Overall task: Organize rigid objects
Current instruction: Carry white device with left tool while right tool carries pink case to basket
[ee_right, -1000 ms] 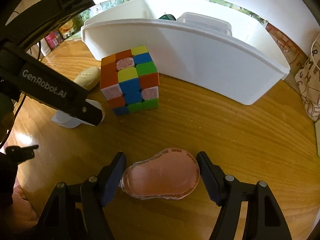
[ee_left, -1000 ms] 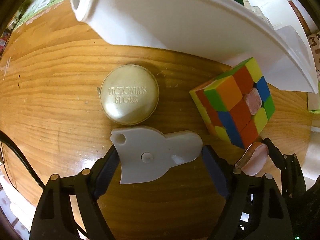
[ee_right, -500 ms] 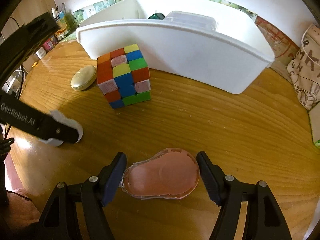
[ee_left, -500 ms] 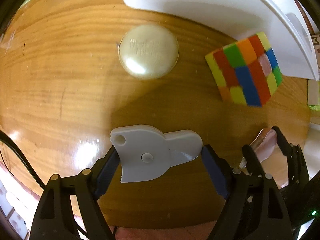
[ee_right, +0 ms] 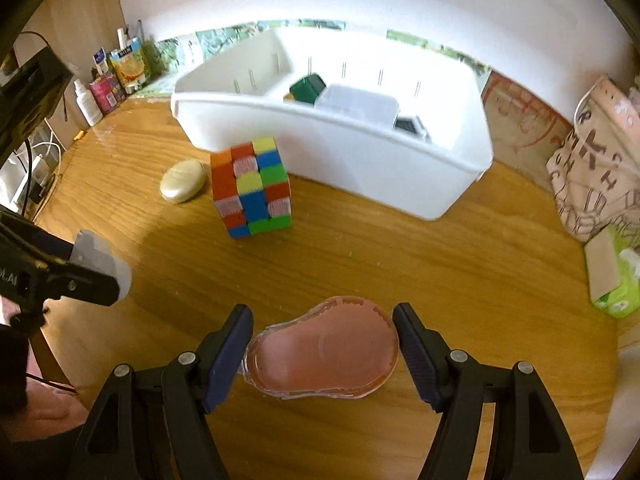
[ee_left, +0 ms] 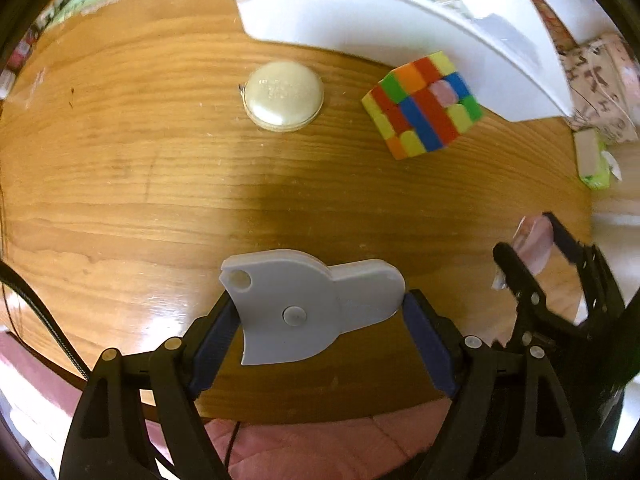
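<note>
My left gripper (ee_left: 318, 316) is shut on a flat grey plastic tool (ee_left: 308, 304), held above the near part of the wooden table (ee_left: 120, 184). My right gripper (ee_right: 322, 344) is shut on a clear pink correction-tape dispenser (ee_right: 324, 354), also lifted over the table. A colourful puzzle cube (ee_right: 252, 192) and a round gold compact (ee_right: 183, 186) rest on the wood in front of a white plastic bin (ee_right: 360, 152). The cube (ee_left: 424, 106) and compact (ee_left: 284, 96) also show far ahead in the left wrist view. The bin holds a green item (ee_right: 308, 88) and a clear box (ee_right: 358, 106).
Bottles and packets (ee_right: 108, 84) stand at the table's back left corner. A patterned bag (ee_right: 600, 168) and a green tissue pack (ee_right: 612, 276) sit at the right edge. Cables (ee_right: 36, 160) hang off the left side. Pink fabric (ee_left: 320, 448) lies below the table's near edge.
Both grippers have risen and drawn back from the bin with their objects still held. The cube and compact look farther away, and the bin's inside has come into view.
</note>
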Demonstrator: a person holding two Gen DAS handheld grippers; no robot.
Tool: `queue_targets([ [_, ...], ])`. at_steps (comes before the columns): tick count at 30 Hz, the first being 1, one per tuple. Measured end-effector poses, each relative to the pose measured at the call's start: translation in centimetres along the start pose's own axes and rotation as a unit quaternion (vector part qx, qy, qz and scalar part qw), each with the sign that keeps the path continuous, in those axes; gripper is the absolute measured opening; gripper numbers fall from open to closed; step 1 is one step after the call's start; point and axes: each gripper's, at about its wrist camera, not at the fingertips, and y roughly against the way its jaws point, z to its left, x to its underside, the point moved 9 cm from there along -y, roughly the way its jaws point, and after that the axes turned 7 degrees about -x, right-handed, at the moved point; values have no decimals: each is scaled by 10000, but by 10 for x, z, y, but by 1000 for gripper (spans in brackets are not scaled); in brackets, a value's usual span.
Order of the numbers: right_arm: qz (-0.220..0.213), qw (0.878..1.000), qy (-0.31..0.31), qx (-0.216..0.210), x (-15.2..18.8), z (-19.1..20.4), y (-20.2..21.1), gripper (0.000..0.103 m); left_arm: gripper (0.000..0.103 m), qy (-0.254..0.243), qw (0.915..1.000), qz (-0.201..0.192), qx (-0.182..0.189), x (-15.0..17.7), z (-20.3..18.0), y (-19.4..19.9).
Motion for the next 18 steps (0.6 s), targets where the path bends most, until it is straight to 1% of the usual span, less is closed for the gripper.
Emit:
queue_targets([
  [3,-133,9999,70,47,-9,-4,13,73,84,-258,9994,-192,-124,8,4,17],
  [6,-318,9994,147,79,-20,-11,28,73,84,-488,9976,-438,-213,7,14,38],
  [7,-383,9991,157,77,-25,-12,32,73,84,-549,9968,-526,-237,3,17,37],
  [11,-682,9973,244,78,-46,-15,55,73,84,-701,9931,-891,-293,-8,14,55],
  [12,-774,9966,279,94,-53,-16,61,73,84,-743,9918,-990,-311,-5,17,65],
  [14,-934,9949,354,125,-66,-16,72,73,84,-812,9890,-1192,-336,-12,18,83],
  [15,-991,9942,387,126,-71,-17,76,73,84,-847,9875,-1283,-346,-23,15,92],
  [18,-1151,9920,515,116,-87,-17,88,73,84,-949,9823,-1568,-390,-33,17,115],
])
